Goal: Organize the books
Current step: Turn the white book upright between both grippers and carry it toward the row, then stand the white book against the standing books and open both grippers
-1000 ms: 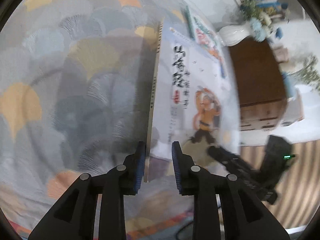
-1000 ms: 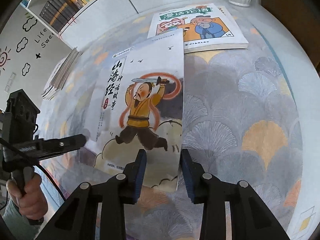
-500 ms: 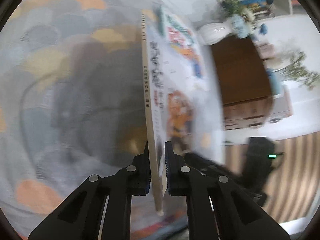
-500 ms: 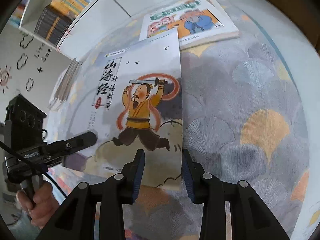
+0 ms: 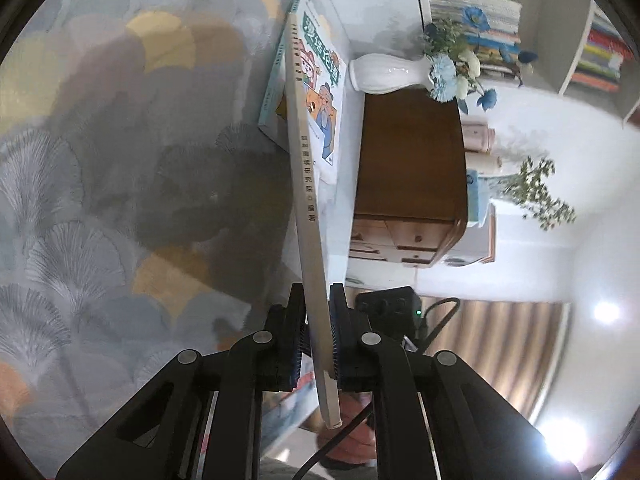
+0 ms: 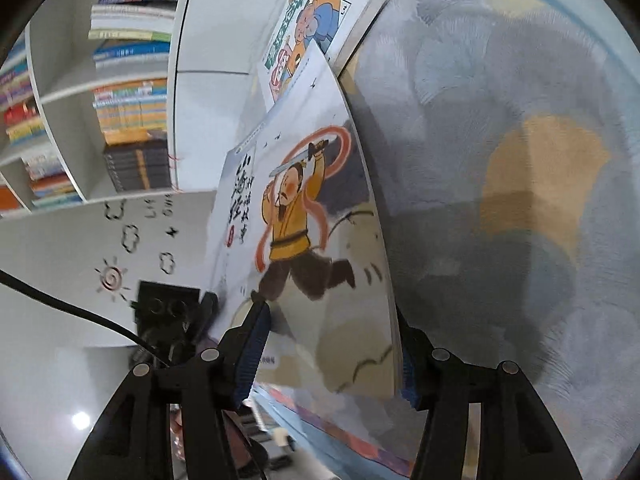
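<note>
above the patterned cloth (image 5: 100, 200), left gripper (image 5: 316, 332) clenched on warrior book (image 6: 304, 240) spine, long axis pointing away; right gripper (image 6: 328, 344) straddling its opposite edge, grip uncertain

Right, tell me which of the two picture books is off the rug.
The swordsman book, clamped at its spine by the left hand-held gripper. The green-titled book lies flat on the rug.
</note>
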Demonstrator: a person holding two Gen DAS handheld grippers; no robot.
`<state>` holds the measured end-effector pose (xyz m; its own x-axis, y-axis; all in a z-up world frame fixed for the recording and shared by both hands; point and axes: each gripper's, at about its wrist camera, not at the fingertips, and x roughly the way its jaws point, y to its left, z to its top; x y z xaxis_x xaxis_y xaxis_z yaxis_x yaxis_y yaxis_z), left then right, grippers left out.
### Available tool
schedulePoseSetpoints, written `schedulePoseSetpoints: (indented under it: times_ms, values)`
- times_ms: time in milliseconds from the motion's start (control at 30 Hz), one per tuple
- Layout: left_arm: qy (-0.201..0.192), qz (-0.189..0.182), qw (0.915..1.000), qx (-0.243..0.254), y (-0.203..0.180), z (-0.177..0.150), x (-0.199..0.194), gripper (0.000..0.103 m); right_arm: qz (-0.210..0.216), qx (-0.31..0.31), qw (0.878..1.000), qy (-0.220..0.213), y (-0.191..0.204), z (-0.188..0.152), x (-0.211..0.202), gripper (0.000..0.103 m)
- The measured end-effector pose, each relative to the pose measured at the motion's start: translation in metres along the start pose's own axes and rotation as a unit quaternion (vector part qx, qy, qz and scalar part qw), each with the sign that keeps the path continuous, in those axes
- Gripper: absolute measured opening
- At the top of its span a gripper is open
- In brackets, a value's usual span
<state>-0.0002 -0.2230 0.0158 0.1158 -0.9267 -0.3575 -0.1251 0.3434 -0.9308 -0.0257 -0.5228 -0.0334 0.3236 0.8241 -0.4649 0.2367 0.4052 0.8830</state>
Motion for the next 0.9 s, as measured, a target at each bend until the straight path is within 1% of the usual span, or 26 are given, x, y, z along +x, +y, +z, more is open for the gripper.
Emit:
schedulePoseSetpoints:
  times_ms: [67, 133, 200, 267, 300, 367, 433, 567, 600, 633, 667, 700, 800, 900]
  values:
    - [0.002, -0.001, 1.0, -0.005, 0.002, 0.001, -0.002, 0.008, 0.008, -0.003, 1.0, -0.014, 0.002, -0.001, 0.0, 0.047]
    - [-0.001, 0.027, 0.9996, 0.012, -0.002, 0.002, -0.006, 0.008, 0.0, -0.02, 1.0, -0.021, 0.006, -0.003, -0.004, 0.033]
    - [0.002, 0.048, 0.9982, 0.036, -0.01, 0.002, -0.009, 0.007, -0.027, -0.057, 0.998, -0.026, 0.023, -0.004, -0.001, 0.031]
    - [0.005, 0.043, 0.9981, 0.044, -0.017, 0.003, -0.014, 0.007, -0.071, -0.109, 0.991, -0.034, 0.047, -0.01, 0.001, 0.031]
    - [0.005, 0.038, 0.9982, 0.045, -0.019, 0.003, -0.017, 0.007, -0.093, -0.138, 0.985, -0.038, 0.061, -0.014, 0.003, 0.031]
    - [0.003, 0.029, 0.9983, 0.05, -0.023, 0.005, -0.026, 0.009, -0.124, -0.186, 0.974, -0.044, 0.084, -0.022, 0.007, 0.031]
    - [-0.001, 0.027, 0.998, 0.057, -0.028, 0.007, -0.037, 0.01, -0.157, -0.238, 0.957, -0.05, 0.114, -0.031, 0.014, 0.031]
    - [-0.024, 0.038, 0.9954, 0.084, -0.044, 0.012, -0.072, 0.011, -0.199, -0.322, 0.924, -0.057, 0.166, -0.048, 0.035, 0.031]
    - [-0.033, 0.033, 0.9952, 0.086, -0.045, 0.014, -0.085, 0.011, -0.201, -0.333, 0.919, -0.058, 0.172, -0.05, 0.038, 0.031]
    - [-0.042, 0.028, 0.9948, 0.088, -0.048, 0.016, -0.096, 0.011, -0.201, -0.348, 0.914, -0.06, 0.188, -0.051, 0.047, 0.031]
    - [-0.056, 0.026, 0.9938, 0.093, -0.051, 0.02, -0.114, 0.011, -0.196, -0.357, 0.911, -0.061, 0.199, -0.052, 0.054, 0.031]
    - [-0.066, 0.025, 0.9928, 0.097, -0.053, 0.022, -0.127, 0.011, -0.192, -0.362, 0.91, -0.061, 0.204, -0.054, 0.058, 0.031]
    - [-0.101, 0.026, 0.9885, 0.11, -0.056, 0.032, -0.175, 0.012, -0.174, -0.38, 0.907, -0.054, 0.237, -0.054, 0.09, 0.031]
    - [-0.134, 0.039, 0.9826, 0.123, -0.057, 0.044, -0.225, 0.012, -0.16, -0.404, 0.9, -0.044, 0.273, -0.057, 0.134, 0.032]
